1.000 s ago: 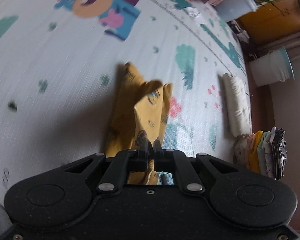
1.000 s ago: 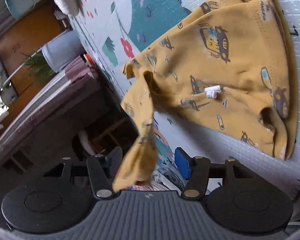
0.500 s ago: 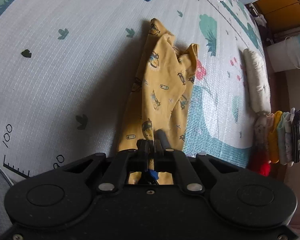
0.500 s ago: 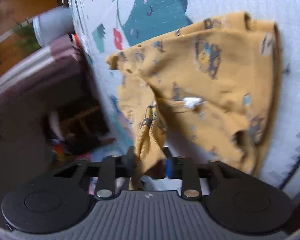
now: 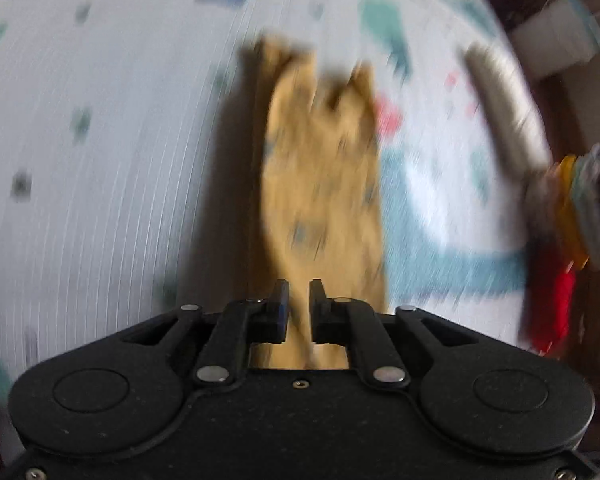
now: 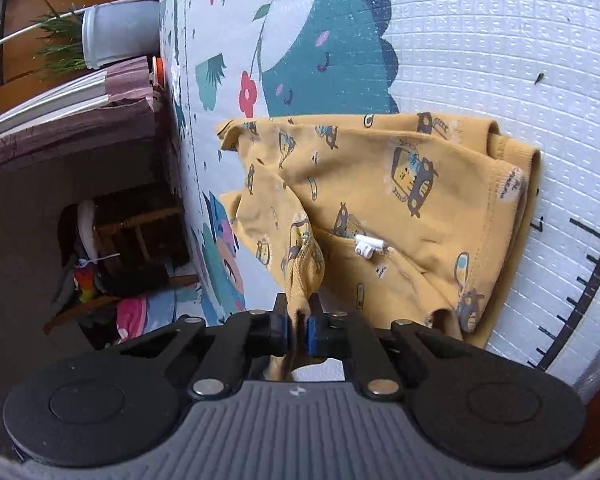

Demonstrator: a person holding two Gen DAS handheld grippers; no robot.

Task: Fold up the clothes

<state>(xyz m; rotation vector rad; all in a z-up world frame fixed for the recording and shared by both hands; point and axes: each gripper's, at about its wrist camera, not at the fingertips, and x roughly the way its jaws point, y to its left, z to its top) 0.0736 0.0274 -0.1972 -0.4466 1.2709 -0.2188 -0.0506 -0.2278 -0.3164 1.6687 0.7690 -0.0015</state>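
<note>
Between the right gripper's [image 6: 298, 328] closing jaws, a sleeve cuff is being pinched. Beyond it, the yellow printed shirt [image 6: 383, 216] is lying on the play mat [image 6: 479, 60], long axis crossways. The left gripper [image 5: 298, 306] is parting its jaws, fabric showing in the gap.

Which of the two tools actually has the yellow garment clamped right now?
The right tool: its blue pads pinch a fold of the yellow garment. The left tool has just been opening; cloth shows through its gap.

Daylit, left view motion-blurred, fisheye-warped edges
</note>
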